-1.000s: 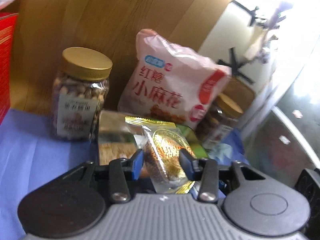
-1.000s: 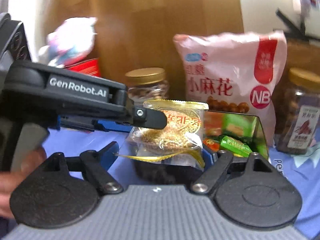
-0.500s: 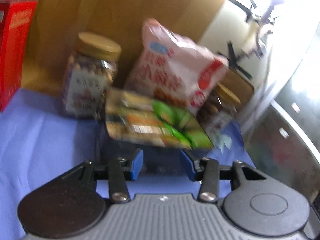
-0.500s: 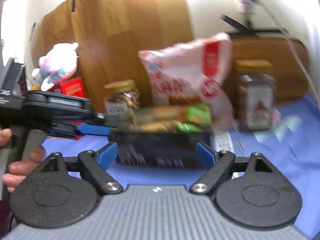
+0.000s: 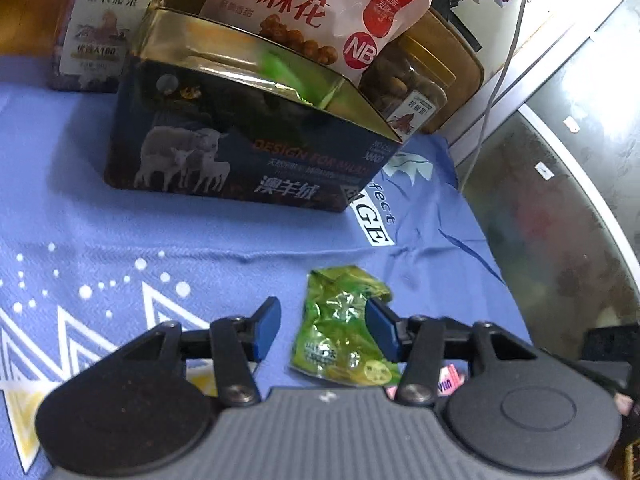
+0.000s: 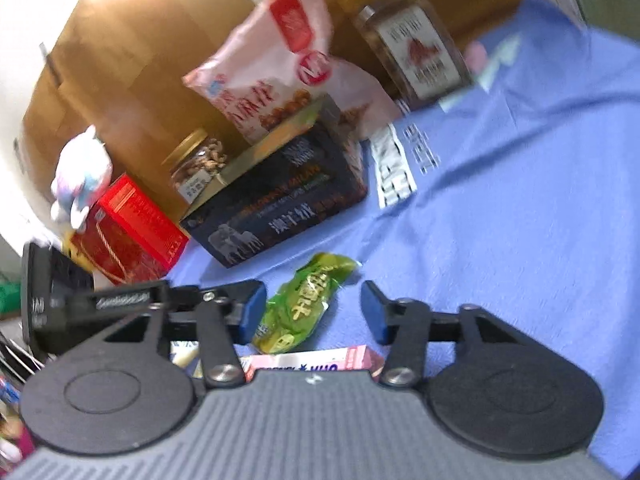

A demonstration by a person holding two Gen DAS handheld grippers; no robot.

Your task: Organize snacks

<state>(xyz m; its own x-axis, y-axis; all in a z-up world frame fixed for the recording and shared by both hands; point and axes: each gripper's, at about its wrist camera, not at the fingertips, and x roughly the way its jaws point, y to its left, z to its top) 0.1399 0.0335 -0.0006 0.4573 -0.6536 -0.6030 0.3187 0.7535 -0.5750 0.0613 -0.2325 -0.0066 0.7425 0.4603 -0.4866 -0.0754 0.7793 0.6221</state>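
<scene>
1. Left wrist view: the left claw (image 5: 322,330) hangs low over the blue cloth (image 5: 120,240) that covers the tabletop, its jaws released, with the green snack packet (image 5: 340,332) lying flat between the blue pads but not pinched. The right pad sits at the packet's edge; the left pad stands clear of it.
2. Ahead of the claw, well apart, stands the dark open tin (image 5: 248,152) printed with sheep, with something green showing inside. It looks like the collecting bin for the small loose snacks, which is probably why it sits open in the middle.
3. Behind the tin, the pink snack bag (image 5: 320,12) leans upright, flanked by a nut jar (image 5: 104,28) on the left and a second jar (image 5: 404,88) on the right. The large items seem to be lined up at the back to keep the front free.
4. Right wrist view: the right claw (image 6: 314,312) also straddles the same green packet (image 6: 304,304), and its jaws have just been closing. The left pad is at the wrapper, the right pad still apart, so nothing is gripped.
5. Just below the right claw lies a pink box (image 6: 312,362). Beside it to the left, the left claw's black body (image 6: 100,308) comes in.
6. Both claws aim at one packet; I judge that only one needs to clench before carrying it to the tin.
</scene>
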